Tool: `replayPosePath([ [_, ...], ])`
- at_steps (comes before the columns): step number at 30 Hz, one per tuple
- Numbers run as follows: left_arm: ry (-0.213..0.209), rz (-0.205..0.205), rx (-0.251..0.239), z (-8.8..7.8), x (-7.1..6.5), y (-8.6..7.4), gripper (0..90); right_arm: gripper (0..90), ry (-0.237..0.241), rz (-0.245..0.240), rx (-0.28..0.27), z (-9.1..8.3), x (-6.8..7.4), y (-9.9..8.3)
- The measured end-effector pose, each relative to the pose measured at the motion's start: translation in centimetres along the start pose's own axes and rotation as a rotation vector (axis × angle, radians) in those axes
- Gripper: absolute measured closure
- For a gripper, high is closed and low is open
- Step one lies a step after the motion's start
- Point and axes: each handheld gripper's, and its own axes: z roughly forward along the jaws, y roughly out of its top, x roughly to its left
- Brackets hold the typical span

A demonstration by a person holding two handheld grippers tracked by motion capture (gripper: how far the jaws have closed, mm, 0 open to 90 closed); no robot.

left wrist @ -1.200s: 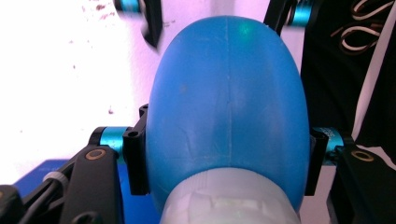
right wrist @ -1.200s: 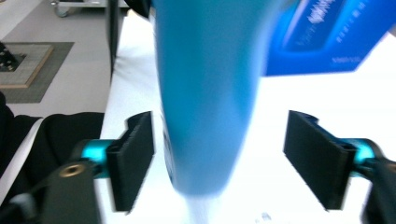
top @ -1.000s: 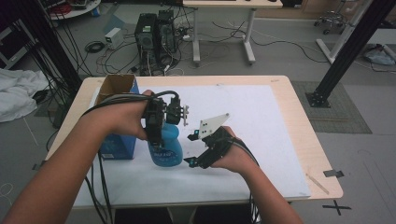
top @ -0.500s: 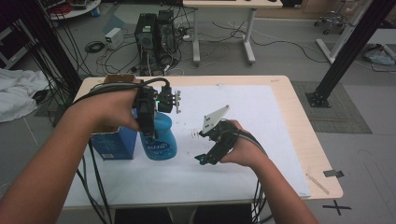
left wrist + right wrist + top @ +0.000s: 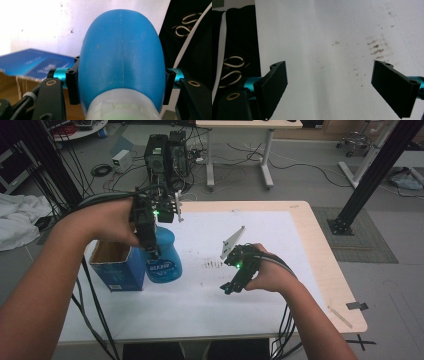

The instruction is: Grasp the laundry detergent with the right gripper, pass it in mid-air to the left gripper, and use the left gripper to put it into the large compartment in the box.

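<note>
left gripper (image 5: 150, 237) clamps the blue spray bottle (image 5: 162, 255) beside the blue box (image 5: 117, 270), lifted; right gripper (image 5: 232, 282), just opened, is empty; placement remains.

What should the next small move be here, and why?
Probably carry the blue bottle a little further toward the open blue box beside it. The left hand-held gripper is clamped on the bottle's body near its neck, while the right hand-held gripper has just been opening, nothing between its jaws, over the white sheet.
</note>
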Motion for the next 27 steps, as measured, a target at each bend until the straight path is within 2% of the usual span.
replayPosePath([
  [1,0.000,0.000,0.000,0.0,0.0,0.0,38.3,12.7,0.000,0.000,0.000,0.0,0.0,0.0],
  [2,0.001,-0.046,-0.005,-1.0,0.6,-0.4,38.3,12.5,0.000,0.003,0.028,0.2,-0.2,-0.1],
  [3,0.000,-0.062,-0.011,-1.3,0.8,-0.6,38.3,12.5,0.002,0.004,0.037,0.2,-0.2,-0.1],
  [4,0.000,-0.062,-0.011,-1.3,0.8,-0.6,38.2,12.5,0.002,0.004,0.037,0.2,-0.2,-0.1],
  [5,-0.002,-0.079,-0.013,-1.7,1.0,-0.8,38.2,12.5,0.000,0.004,0.041,0.2,-0.3,-0.1],
  [7,-0.002,-0.079,-0.013,-1.7,1.0,-0.8,38.2,12.5,-0.004,0.004,0.044,0.3,-0.3,-0.1],
  [8,-0.012,-0.131,-0.032,-2.8,1.8,-1.8,38.2,12.5,-0.004,0.004,0.044,0.3,-0.3,-0.1],
  [9,-0.012,-0.131,-0.032,-2.8,1.8,-1.8,38.3,12.5,-0.004,0.004,0.044,0.3,-0.3,-0.1],
  [10,-0.017,-0.166,-0.046,-3.6,2.4,-2.5,38.2,12.5,-0.006,-0.001,0.058,0.2,-0.5,0.0],
  [16,-0.001,-0.263,-0.065,-5.2,3.8,-4.5,38.2,12.5,-0.008,-0.004,0.079,0.1,-0.6,0.3],
  [27,0.023,-0.377,-0.081,-7.3,6.0,-8.1,38.2,12.5,0.003,0.008,0.094,0.3,-0.9,0.3],
])
